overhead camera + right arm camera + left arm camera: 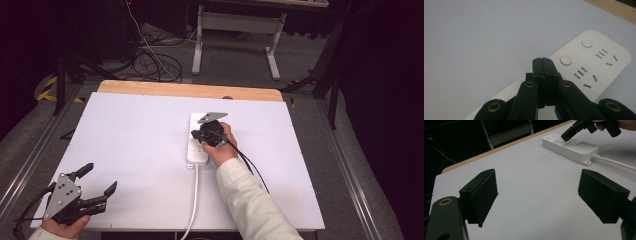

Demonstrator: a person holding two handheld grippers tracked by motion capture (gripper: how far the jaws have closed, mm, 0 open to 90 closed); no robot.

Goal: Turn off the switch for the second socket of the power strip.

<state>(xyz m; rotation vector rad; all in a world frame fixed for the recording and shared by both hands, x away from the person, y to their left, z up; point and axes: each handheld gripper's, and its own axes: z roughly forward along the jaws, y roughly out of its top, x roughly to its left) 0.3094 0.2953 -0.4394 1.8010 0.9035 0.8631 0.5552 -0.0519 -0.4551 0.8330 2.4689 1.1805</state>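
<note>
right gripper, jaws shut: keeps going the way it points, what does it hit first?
Most likely the top of the power strip, near a round button. The right gripper angles down over it with nothing between; the remaining gap is hard to judge.

White power strip [198,140] with round buttons, flat mid-table, its cord trailing toward the near edge.

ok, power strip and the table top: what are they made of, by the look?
Power strip: likely moulded plastic, white, smooth with a soft sheen, rounded corners, round buttons set in. Table top: matt white sheet, possibly laminate or board, over what looks like light wood showing along the far edge.
</note>
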